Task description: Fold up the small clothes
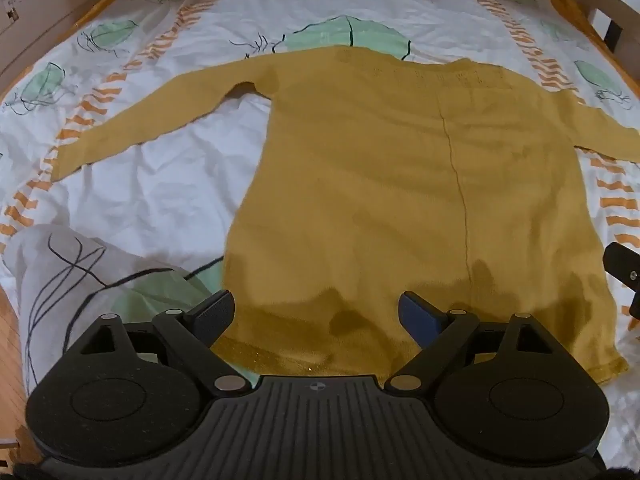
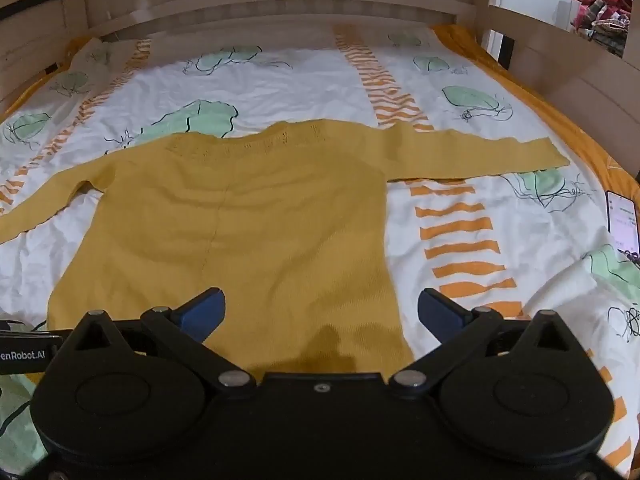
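A mustard-yellow long-sleeved sweater lies flat on the bed, back up, both sleeves spread sideways, its hem toward me. My left gripper hovers open over the hem's left part, nothing between its fingers. The same sweater fills the middle of the right wrist view. There my right gripper stands wide open above the hem's right corner, holding nothing. A bit of the right gripper shows at the right edge of the left wrist view, and the left gripper's body at the left edge of the right wrist view.
The bed is covered by a white duvet with green leaves and orange stripes. A bunched pillow or fold lies at the near left. A phone rests at the bed's right edge. A wooden bed frame runs along the far side.
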Demonstrator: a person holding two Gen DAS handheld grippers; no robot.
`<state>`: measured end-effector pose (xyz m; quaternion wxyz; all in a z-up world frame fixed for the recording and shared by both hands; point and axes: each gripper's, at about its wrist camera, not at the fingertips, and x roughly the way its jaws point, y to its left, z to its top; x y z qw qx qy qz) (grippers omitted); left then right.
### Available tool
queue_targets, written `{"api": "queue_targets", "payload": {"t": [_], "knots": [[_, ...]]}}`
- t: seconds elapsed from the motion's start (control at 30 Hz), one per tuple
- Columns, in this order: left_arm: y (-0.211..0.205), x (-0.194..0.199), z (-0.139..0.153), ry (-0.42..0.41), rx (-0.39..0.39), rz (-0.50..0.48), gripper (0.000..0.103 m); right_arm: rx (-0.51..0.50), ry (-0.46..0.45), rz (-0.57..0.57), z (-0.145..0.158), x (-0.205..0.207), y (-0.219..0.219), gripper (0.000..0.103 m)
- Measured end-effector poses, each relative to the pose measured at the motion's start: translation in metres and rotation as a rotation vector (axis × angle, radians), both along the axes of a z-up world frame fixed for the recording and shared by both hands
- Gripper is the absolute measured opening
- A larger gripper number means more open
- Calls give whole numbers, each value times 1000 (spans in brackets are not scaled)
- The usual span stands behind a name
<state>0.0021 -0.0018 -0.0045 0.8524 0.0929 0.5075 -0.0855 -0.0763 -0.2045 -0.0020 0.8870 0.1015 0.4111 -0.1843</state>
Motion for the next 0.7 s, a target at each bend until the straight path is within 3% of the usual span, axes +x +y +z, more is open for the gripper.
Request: {"api": "queue_targets", "payload": {"t": [0.7], "knots": [[8, 3, 0, 13, -24, 21, 89, 16, 42, -13, -8, 3, -3, 102]]}}
